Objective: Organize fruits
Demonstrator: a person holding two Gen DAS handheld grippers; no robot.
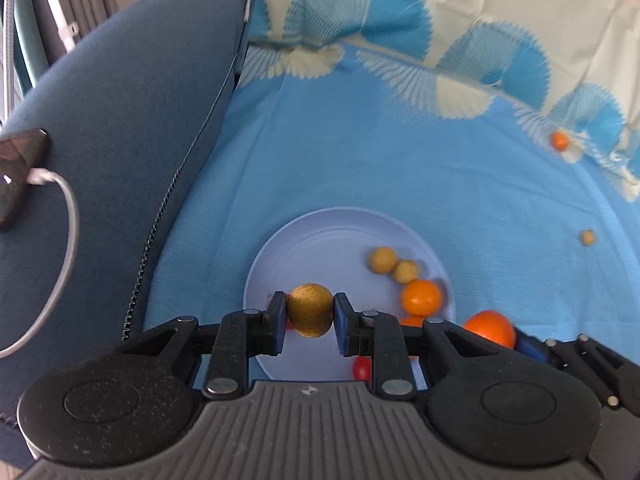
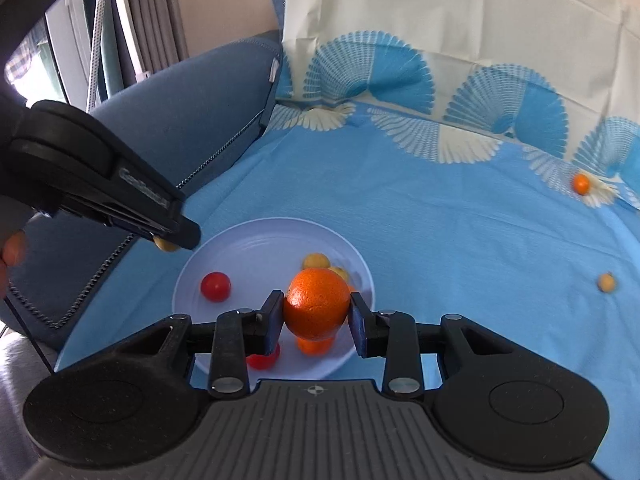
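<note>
Left gripper [image 1: 310, 312] squeezed tight on a yellow-brown ball fruit [image 1: 310, 310], up over the near side of the pale plate [image 1: 320, 232]. Right gripper [image 2: 314, 312] squeezed on an orange [image 2: 316, 304], over the plate too. Red tomato [image 2: 215, 286] and more small fruits inside the plate. One small orange fruit [image 2: 581, 183] and one small yellow fruit [image 2: 606, 282] far off the plate, on the blue cloth [image 2: 440, 240].
</note>
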